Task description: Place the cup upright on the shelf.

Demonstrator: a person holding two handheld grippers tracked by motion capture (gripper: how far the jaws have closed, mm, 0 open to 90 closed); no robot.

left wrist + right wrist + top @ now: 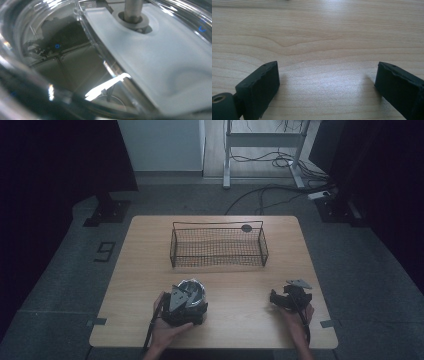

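clear plastic container (192,292) at near-left of table (240,285), left gripper (181,302) pressed against it, grip state can't tell. right gripper (327,82) spread wide, empty. lift level, then into wire basket (218,246).

wire basket (218,246) | far table (260,295) half | cables (280,162) on floor

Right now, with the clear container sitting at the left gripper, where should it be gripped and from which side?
Probably by its rim or side wall, from the person's side. The clear container stands on the table with the left gripper already against its near side. The left gripper view shows a curved transparent wall, so a grip across the wall suits it better than pinching the whole body.
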